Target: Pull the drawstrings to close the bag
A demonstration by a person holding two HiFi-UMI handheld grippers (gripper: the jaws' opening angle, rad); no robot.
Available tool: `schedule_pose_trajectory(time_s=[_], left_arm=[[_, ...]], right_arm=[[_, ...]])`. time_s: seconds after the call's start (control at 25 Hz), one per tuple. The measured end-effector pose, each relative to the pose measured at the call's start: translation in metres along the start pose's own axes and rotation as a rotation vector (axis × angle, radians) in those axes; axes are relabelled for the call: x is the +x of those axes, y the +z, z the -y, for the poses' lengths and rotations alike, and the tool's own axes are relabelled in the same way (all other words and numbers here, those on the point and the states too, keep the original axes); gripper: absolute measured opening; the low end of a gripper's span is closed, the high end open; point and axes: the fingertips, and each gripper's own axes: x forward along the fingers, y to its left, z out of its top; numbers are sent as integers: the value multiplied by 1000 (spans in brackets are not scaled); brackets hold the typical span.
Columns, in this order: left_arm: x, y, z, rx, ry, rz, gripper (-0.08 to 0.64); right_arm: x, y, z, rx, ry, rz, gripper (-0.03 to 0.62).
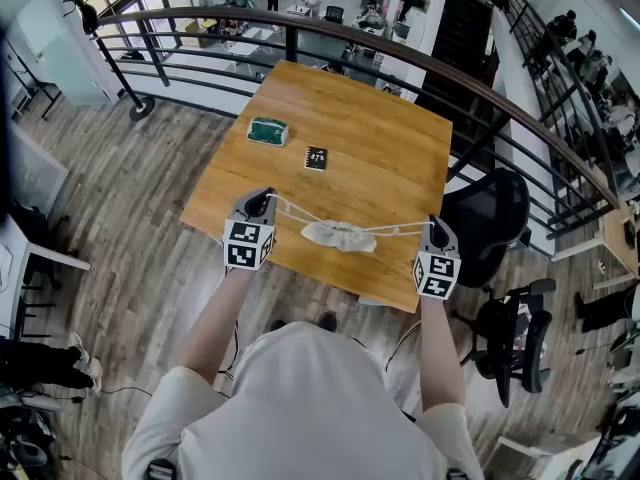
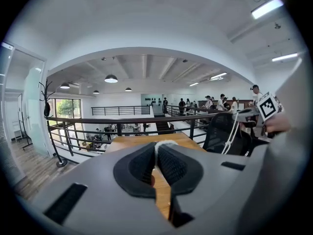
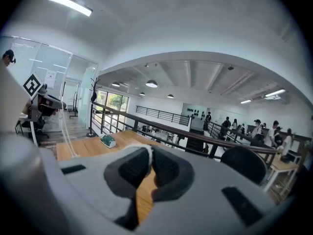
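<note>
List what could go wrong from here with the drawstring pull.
1. Each cord is pinched at the very tip of the left gripper and the right gripper; a harder tug might slip one out.
2. The bag lies near the table's front edge, so an uneven pull could drag it off.
3. The bag already looks bunched; more pulling may only strain the cords.

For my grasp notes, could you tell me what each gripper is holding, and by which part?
The left gripper pinches the end of the left drawstring of the bag; the right gripper pinches the end of the right drawstring.
</note>
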Motion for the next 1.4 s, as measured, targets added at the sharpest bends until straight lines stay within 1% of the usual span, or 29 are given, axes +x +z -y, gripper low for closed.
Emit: schedule_pose_trajectory(time_s=[0.16, 0.4, 0.52, 0.64, 0.88, 1.08, 1.4], left_arm=[[-2, 1, 14, 4, -35, 11, -6], [-6, 0, 26, -2, -66, 24, -5], [-9, 5, 33, 1, -82, 34, -6], [-12, 10, 37, 5, -94, 47, -5], [-19, 21, 40, 7, -122, 70, -6], [-20, 21, 46, 3, -132, 77, -5], [-16, 20, 47, -4, -133, 80, -5]], right_arm=[[-5, 2, -7, -5, 18, 6, 7], [-10, 4, -22, 8, 55, 18, 6], [-16, 5, -32, 30, 81, 20, 6], [-23, 9, -41, 27, 103, 27, 6], [-34, 22, -52, 30, 120, 49, 4], [-36, 27, -59, 19, 136, 61, 3], [-29, 33, -58, 18, 138, 66, 1]])
